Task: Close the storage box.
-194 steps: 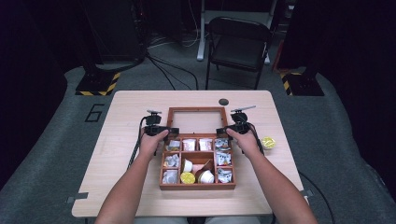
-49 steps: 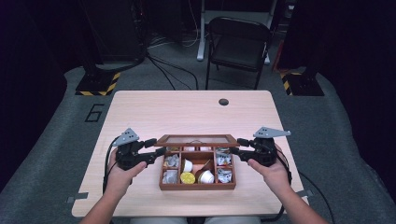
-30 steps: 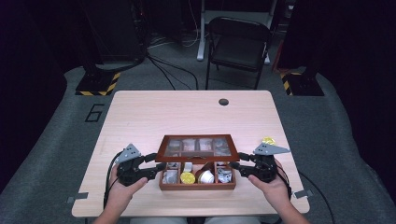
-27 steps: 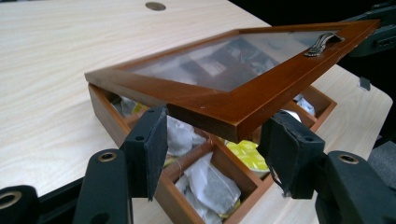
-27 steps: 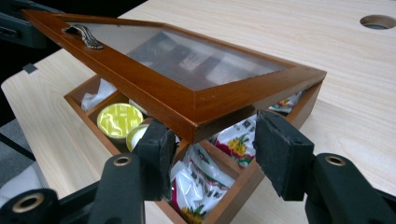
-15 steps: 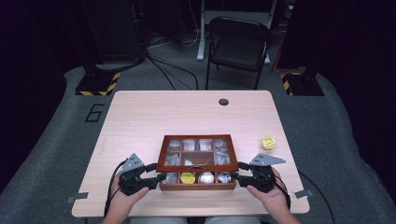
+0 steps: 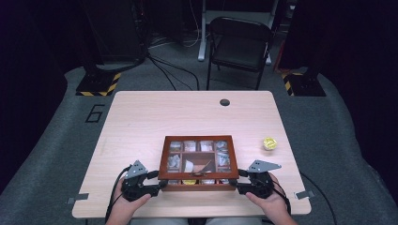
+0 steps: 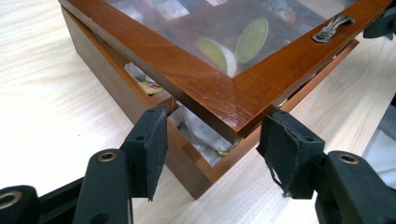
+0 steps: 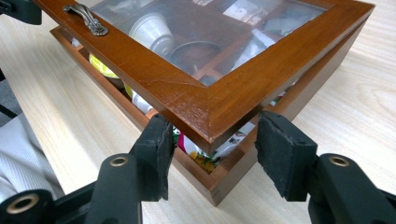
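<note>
A wooden box (image 7: 198, 185) with a glass-paned lid (image 7: 198, 157) sits near the front edge of the tabletop (image 7: 155, 117), its lid tilted just short of shut, with a gap left along the front. The left gripper (image 7: 157, 184) points at the box's front left corner; in the left gripper view (image 8: 210, 140) its jaws stand apart on either side of the lid's corner, and whether the pads press the wood I cannot tell. The right gripper (image 7: 238, 186) mirrors it at the front right corner; its jaws (image 9: 210, 140) have just been opening and stand apart, flanking the lid's corner without touching it. A small yellow cup (image 7: 269, 143) lies to the right of the box, well apart.
</note>
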